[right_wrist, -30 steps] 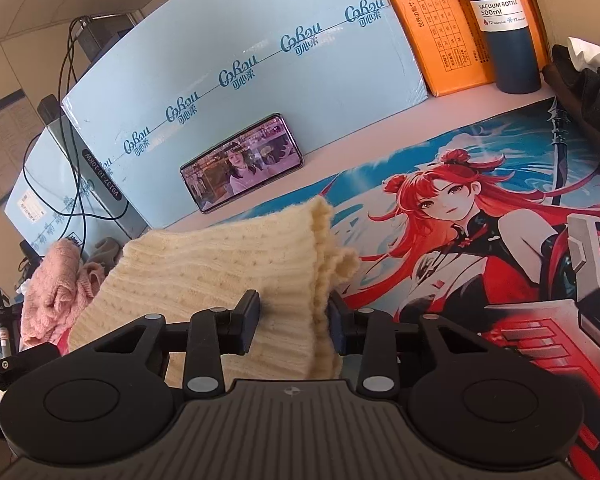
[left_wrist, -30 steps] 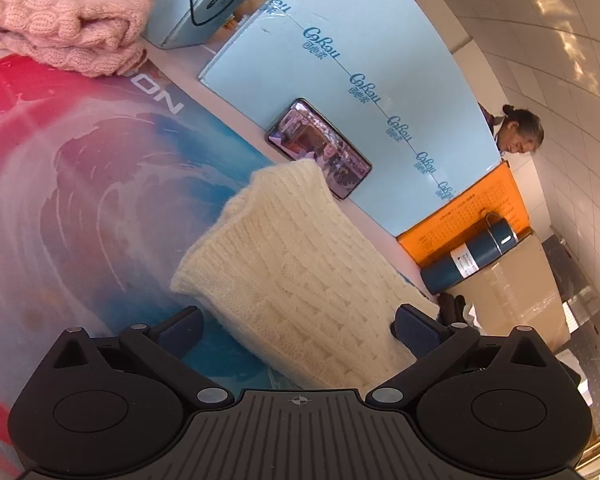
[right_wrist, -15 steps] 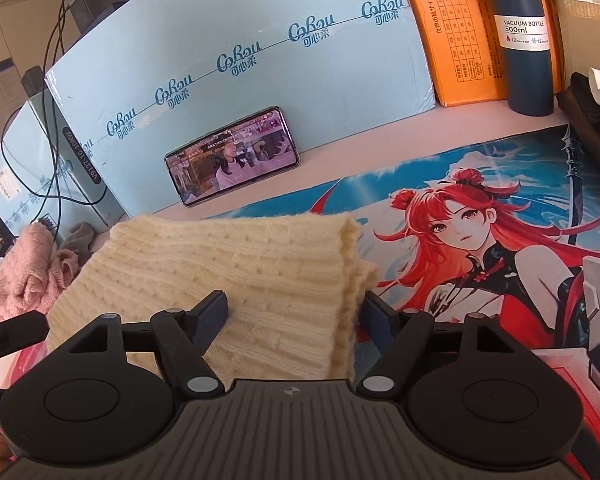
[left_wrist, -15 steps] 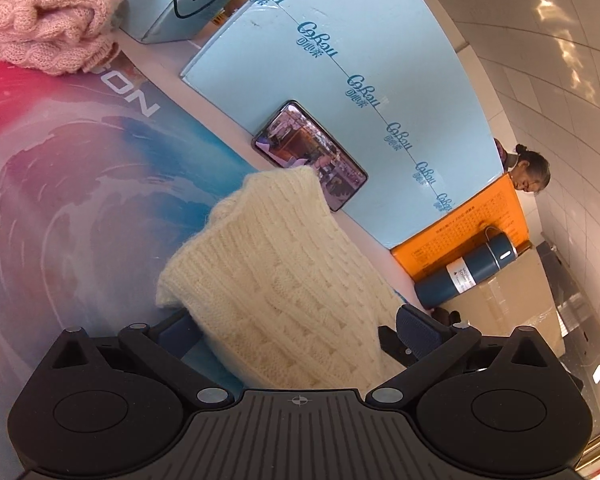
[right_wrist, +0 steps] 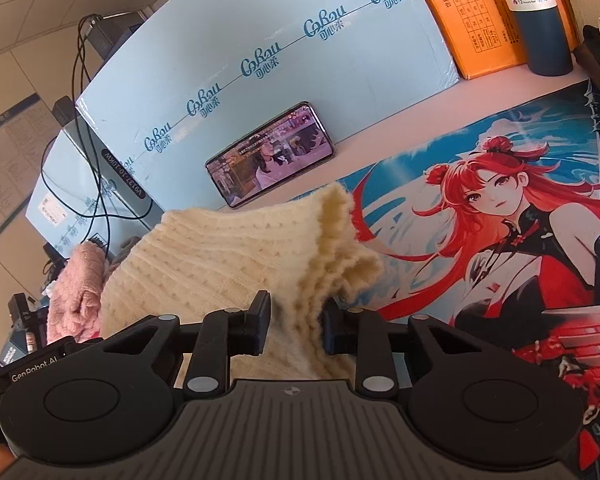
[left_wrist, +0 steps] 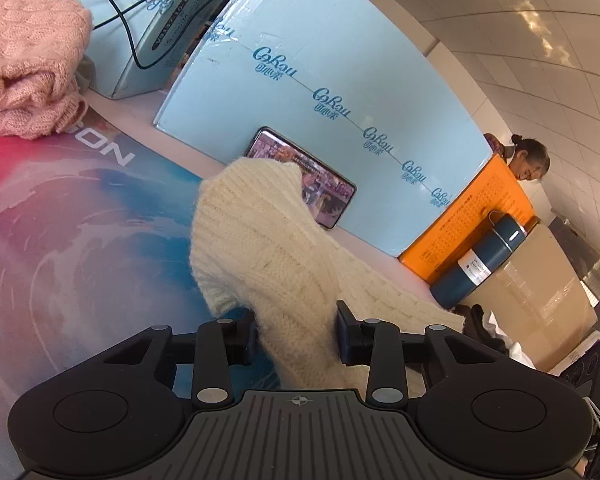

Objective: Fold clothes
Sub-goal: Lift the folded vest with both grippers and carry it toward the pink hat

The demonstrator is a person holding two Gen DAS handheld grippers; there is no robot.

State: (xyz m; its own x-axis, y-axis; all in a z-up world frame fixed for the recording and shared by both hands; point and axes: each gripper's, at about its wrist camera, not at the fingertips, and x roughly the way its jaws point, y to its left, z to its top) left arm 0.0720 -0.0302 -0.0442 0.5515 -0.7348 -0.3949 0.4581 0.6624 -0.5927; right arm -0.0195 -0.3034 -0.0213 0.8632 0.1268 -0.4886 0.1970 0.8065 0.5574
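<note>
Left tool (left_wrist: 296,338) and right tool (right_wrist: 294,328) each pinch the cream sweater (left_wrist: 260,248) — bunched between both.

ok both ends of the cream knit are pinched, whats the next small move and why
Probably lift both grippers together. The left gripper and right gripper each clamp the cream sweater, which already looks folded into layers, so it could be carried toward the pink sweater resting at the mat's edge.
</note>
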